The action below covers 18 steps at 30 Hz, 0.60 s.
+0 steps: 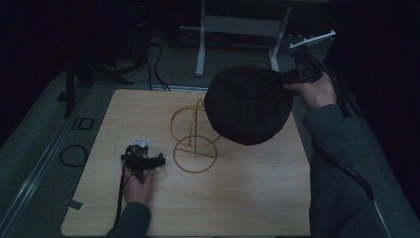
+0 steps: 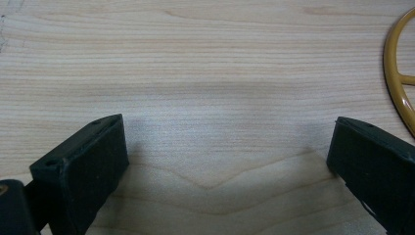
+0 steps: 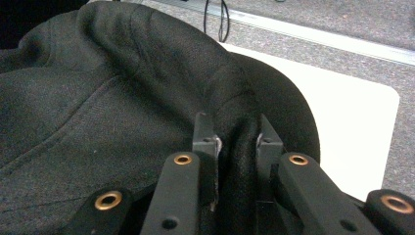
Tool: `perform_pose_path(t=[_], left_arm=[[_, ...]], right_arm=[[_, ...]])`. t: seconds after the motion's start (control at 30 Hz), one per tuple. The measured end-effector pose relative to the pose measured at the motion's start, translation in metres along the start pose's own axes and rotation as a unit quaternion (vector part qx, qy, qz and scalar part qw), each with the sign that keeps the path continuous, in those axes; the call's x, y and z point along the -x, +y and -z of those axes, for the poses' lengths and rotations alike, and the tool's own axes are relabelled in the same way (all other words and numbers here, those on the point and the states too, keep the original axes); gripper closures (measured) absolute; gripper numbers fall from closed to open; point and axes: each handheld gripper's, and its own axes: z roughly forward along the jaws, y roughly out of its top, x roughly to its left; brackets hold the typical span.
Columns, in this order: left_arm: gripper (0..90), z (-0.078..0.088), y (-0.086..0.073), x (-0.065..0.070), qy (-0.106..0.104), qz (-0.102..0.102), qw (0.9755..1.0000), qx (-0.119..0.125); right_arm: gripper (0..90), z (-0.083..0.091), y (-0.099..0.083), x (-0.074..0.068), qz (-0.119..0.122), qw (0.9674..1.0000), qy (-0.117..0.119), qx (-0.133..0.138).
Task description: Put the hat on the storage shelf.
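A black fabric hat [image 1: 247, 104] hangs in the air over the table's far right, held by its edge. My right gripper [image 1: 289, 77] is shut on that edge; in the right gripper view the jaws pinch a fold of the hat [image 3: 98, 98] at my right gripper [image 3: 237, 139]. A gold wire stand [image 1: 194, 136] with a round base rests near the table's middle, partly behind the hat. My left gripper [image 1: 143, 158] lies low on the table left of the stand, open, with bare wood between its jaws [image 2: 225, 147]. The stand's base ring [image 2: 396, 83] curves in at the right.
The light wooden table [image 1: 237, 198] sits on grey carpet. A white desk frame [image 1: 237, 29] stands beyond the far edge, with cables on the floor at the back left. A dark cable loop [image 1: 73, 154] lies left of the table.
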Motion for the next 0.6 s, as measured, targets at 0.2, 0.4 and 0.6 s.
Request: perform_pose_path(t=[0.2, 0.4, 0.6], left_arm=[[1.2, 0.0, 0.0, 0.0, 0.0, 0.0, 1.0, 0.0], [1.2, 0.0, 0.0, 0.0, 0.0, 0.0, 1.0, 0.0], [1.2, 0.0, 0.0, 0.0, 0.0, 0.001, 1.0, 0.0]], right_arm=[[77.9, 0.001, 0.002, -0.003, 0.0, 1.0, 0.005, 0.002], [77.9, 0.002, 0.006, -0.008, 0.001, 1.0, 0.006, 0.002], [77.9, 0.0, 0.009, -0.016, 0.005, 0.9999, 0.012, 0.004]])
